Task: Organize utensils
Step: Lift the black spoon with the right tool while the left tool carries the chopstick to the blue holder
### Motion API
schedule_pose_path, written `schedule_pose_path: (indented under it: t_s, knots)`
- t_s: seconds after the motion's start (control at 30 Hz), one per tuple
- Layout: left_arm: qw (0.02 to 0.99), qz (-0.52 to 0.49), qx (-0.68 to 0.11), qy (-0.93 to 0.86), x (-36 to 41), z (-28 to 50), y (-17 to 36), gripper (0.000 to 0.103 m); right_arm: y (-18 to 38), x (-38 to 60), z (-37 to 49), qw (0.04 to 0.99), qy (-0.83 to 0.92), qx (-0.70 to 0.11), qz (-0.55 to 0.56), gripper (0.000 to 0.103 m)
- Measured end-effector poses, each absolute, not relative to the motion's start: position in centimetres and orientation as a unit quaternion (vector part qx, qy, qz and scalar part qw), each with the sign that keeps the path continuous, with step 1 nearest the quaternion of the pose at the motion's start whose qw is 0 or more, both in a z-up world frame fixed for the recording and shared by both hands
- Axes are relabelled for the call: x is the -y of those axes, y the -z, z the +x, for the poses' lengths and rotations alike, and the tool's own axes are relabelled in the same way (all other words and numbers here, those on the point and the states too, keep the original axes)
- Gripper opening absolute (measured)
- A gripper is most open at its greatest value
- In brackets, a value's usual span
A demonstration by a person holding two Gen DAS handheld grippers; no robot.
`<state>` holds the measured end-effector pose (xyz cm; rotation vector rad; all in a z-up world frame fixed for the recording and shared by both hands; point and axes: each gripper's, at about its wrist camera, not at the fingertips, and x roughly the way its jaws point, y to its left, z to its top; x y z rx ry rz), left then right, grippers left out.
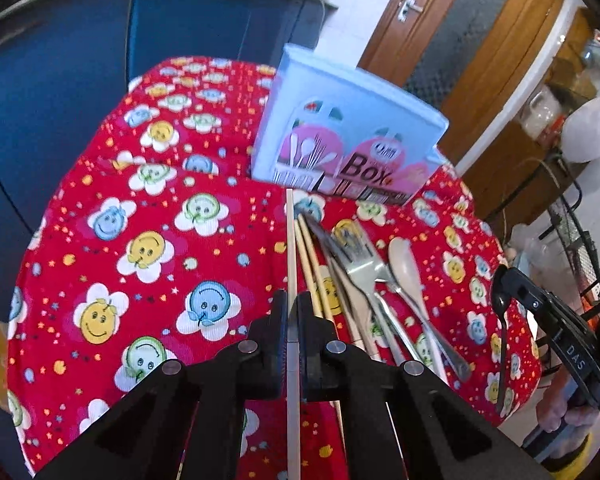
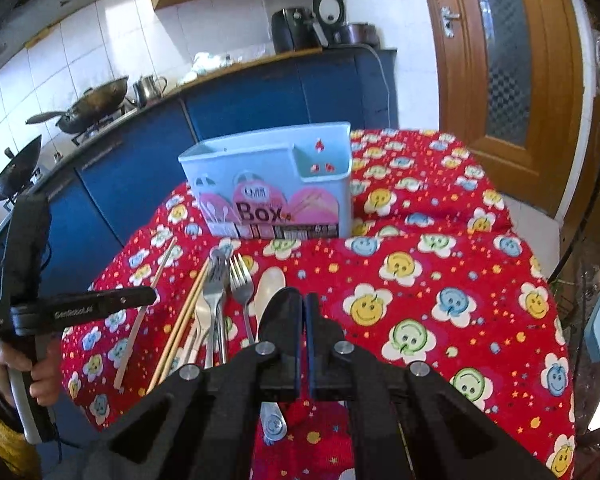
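I work over a table with a red smiley-flower cloth (image 2: 440, 280). At its far side stands the light blue utensil box (image 2: 268, 184), upright, with a wide compartment on the left and a smaller one on the right, both look empty as far as I can see. Between me and the box lie the loose utensils: a pair of chopsticks (image 1: 312, 256), forks (image 2: 240, 280), a pale spoon (image 1: 404, 264) and something like a knife, all close together and partly overlapping.

My left gripper (image 1: 293, 308) is closed tight on one single pale chopstick (image 1: 290, 240); the stick passes straight between the pads and points toward the box. My right gripper (image 2: 303, 308) is also fully closed, and it holds a black spoon (image 1: 502, 320), which hangs down from it in the left view.

To do this step well, I think I must bring each piece above the box before I open, tip it nearly vertical, and choose one compartment for chopsticks and another for spoons. The chopstick is thin and can swivel in the pads, so I would move it slowly. The box is light, and a push at the rim may tip it.
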<state>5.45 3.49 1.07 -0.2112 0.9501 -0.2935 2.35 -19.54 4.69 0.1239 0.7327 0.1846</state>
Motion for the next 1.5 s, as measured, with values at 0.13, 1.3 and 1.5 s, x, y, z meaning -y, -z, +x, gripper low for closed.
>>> schedule_pose_path:
  t_s: [0.13,1.3,1.5]
  knots:
    - [0.895,-0.093,-0.413,0.142,-2.5,4.7,-3.1,0.005,-5.6,19.3,1.9,0.937,-0.088,-0.332,0.058,0.003]
    - [0.964,-0.107,-0.203,0.133,-0.7,12.2,-12.7,0.005,-10.2,22.7,7.3,0.965,-0.082,-0.229,0.102,0.003]
    - [0.976,-0.102,-0.160,0.110,-0.6,14.4,-13.2,0.005,-11.2,22.4,9.4,0.971,-0.073,-0.207,0.092,0.003]
